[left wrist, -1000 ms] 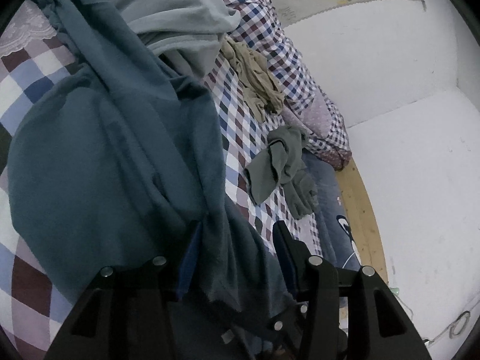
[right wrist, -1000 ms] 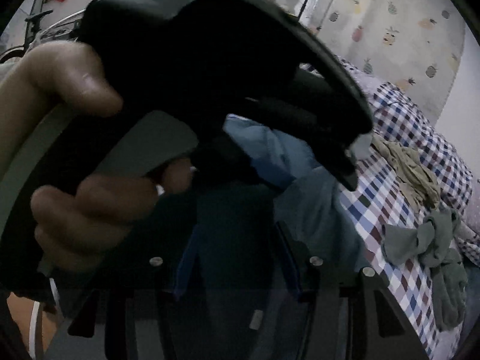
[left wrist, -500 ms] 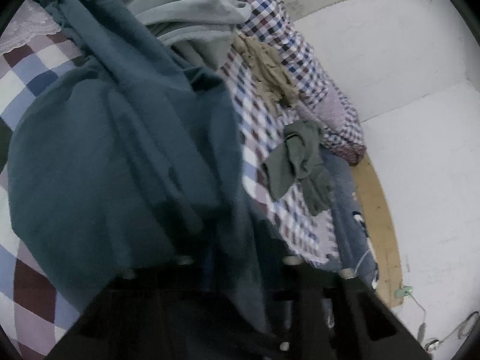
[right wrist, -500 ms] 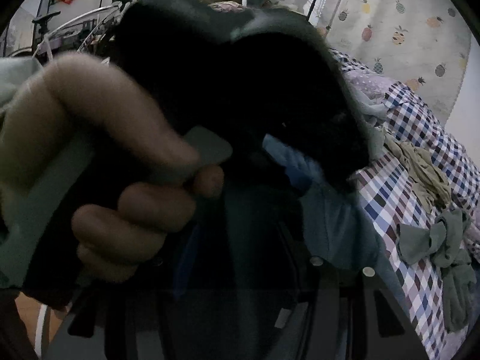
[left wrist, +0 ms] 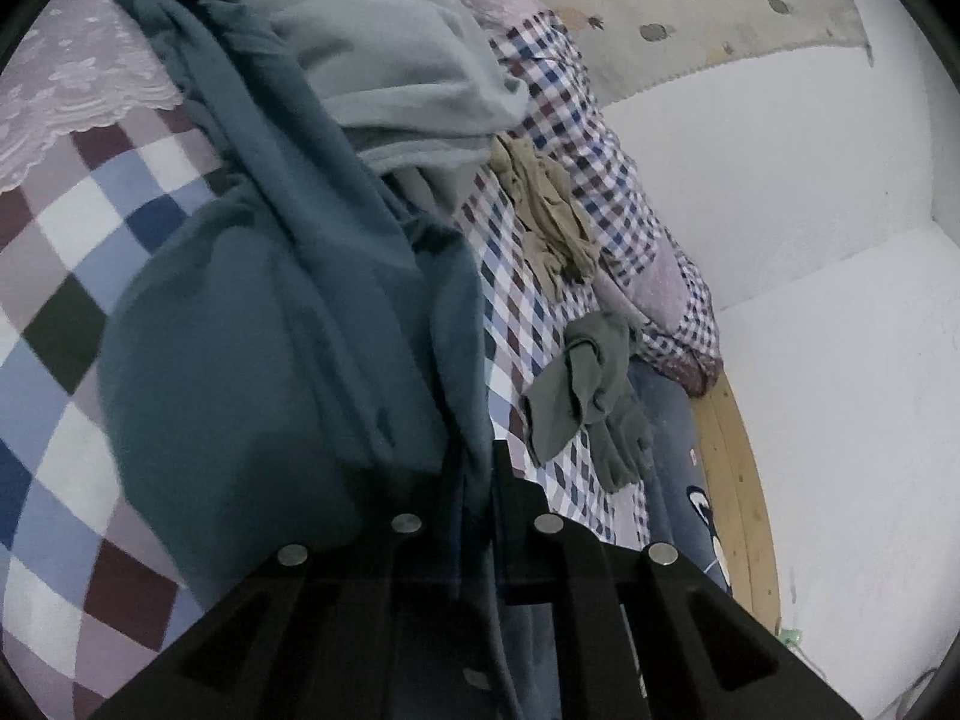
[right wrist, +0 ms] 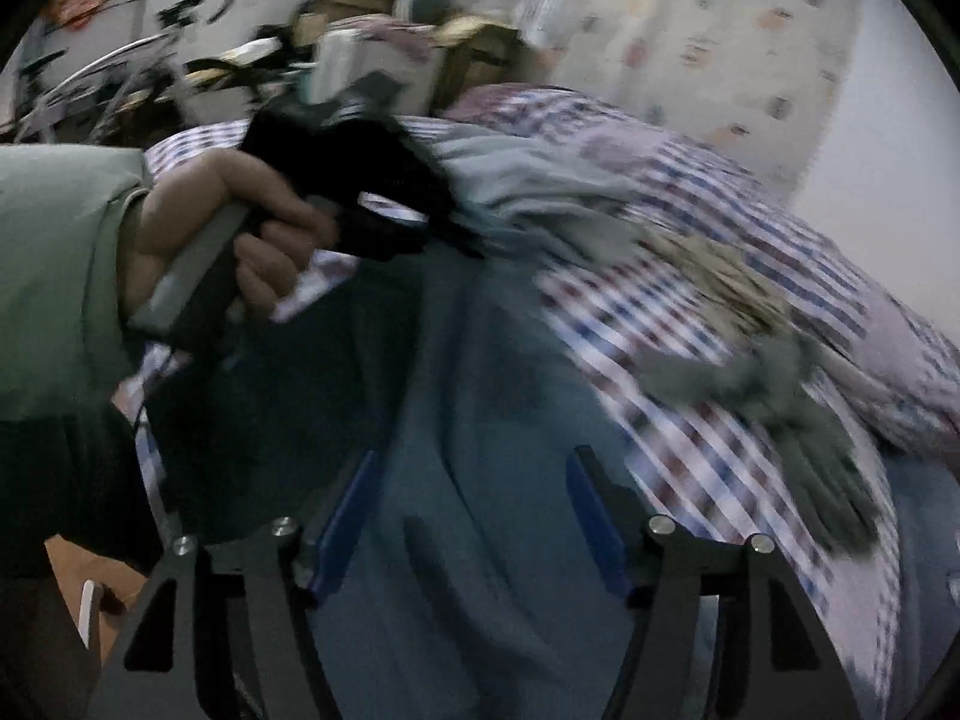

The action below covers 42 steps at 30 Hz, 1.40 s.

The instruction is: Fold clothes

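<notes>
Left cam: my left gripper (left wrist: 474, 480) is clamped tight on a fold of the teal garment (left wrist: 270, 330), which is bunched up on the checkered bedspread (left wrist: 66, 252). A pale grey-green garment (left wrist: 390, 60) sits on the teal one's far end, with a tan piece (left wrist: 549, 216) and some olive socks (left wrist: 594, 384) off to the right on the bed.

Right cam: pretty blurry, but my right gripper (right wrist: 471, 504) is spread wide over the teal fabric, gripping nothing. My left hand (right wrist: 234, 240) shows up at the left, squeezing the other tool's handle.
</notes>
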{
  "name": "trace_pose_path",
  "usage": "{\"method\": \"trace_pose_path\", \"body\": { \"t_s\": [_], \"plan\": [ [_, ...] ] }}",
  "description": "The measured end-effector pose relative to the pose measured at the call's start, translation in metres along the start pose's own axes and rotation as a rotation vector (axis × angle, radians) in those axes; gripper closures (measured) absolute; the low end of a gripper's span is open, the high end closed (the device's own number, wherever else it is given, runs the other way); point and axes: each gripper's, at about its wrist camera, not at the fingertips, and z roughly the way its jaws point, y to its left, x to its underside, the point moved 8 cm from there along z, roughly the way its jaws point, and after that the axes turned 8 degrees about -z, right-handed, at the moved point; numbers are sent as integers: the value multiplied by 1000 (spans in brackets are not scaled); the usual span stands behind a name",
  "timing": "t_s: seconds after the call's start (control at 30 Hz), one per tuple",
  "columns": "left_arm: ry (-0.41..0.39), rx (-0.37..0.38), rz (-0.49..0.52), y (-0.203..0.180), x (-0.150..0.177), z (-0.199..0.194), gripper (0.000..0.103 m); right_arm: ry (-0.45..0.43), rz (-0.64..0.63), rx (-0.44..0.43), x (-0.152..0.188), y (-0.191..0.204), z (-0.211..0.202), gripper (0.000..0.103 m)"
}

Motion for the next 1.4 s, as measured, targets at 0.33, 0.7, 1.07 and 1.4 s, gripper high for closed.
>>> {"method": "trace_pose_path", "body": {
  "t_s": [0.33, 0.7, 1.07, 1.4],
  "plan": [
    [-19, -55, -5, 6, 1, 4, 97, 98, -13, 186, 54, -10, -29, 34],
    [-24, -73, 7, 7, 4, 4, 97, 91, -203, 189, 26, 20, 11, 46],
    [-16, -34, -12, 5, 0, -4, 97, 183, -200, 181, 32, 24, 38, 99],
    [-71, 237, 1, -59, -4, -34, 98, 67, -24, 466, -6, -61, -33, 102]
  ]
}}
